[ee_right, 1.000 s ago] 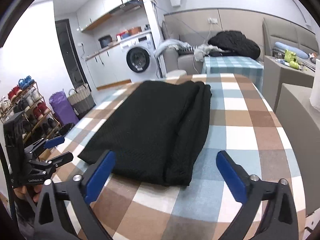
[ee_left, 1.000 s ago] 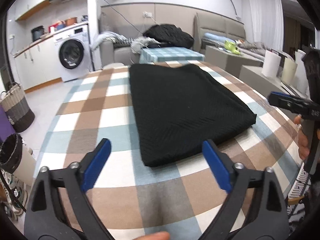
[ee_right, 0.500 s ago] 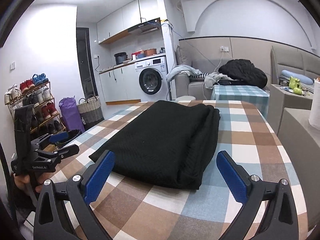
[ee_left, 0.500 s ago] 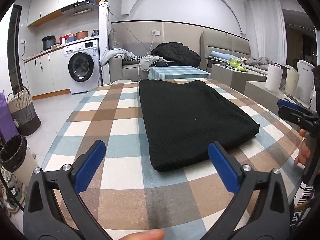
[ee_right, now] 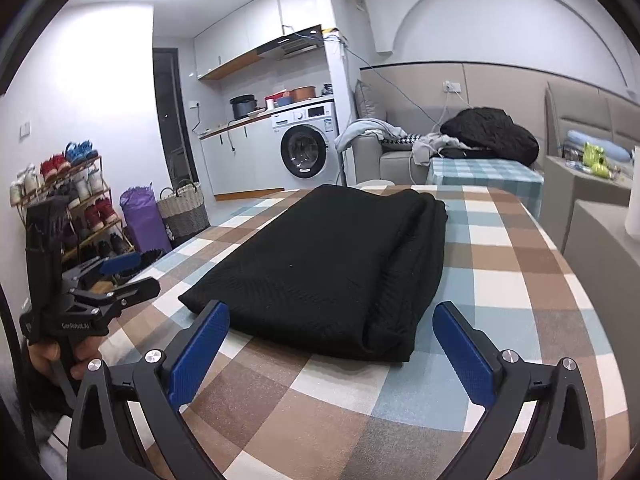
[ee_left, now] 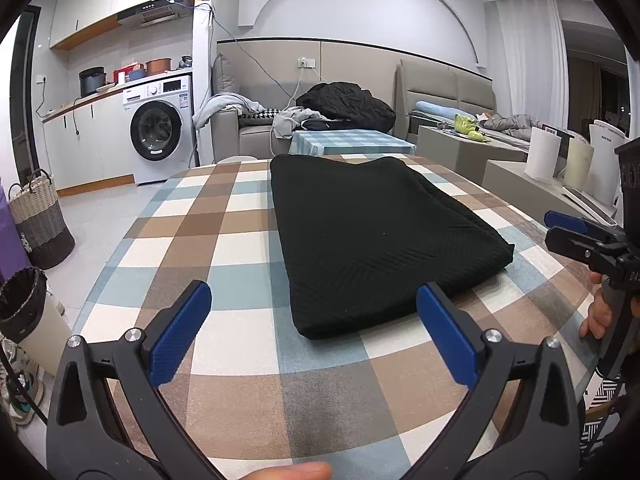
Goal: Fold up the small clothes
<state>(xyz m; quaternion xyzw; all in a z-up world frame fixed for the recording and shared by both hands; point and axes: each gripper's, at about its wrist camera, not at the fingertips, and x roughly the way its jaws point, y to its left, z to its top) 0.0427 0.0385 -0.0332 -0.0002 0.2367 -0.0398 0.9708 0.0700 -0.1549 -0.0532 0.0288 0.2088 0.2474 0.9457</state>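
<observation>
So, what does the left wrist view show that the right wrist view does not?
Only the left wrist view shows the black-lined waste bin and two pale cylinders. Only the right wrist view shows the wooden shoe rack and the layered fold edge of the folded black knit garment. Both share the garment, the checked tablecloth, the white washing machine and open blue-padded tongs.

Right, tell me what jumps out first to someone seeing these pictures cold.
A black knitted garment folded into a long rectangle lies in the middle of a table covered with a brown, blue and white checked cloth. The left gripper and the right gripper hang open in front of its near edge, touching nothing. Behind stands a white front-loading washing machine.
</observation>
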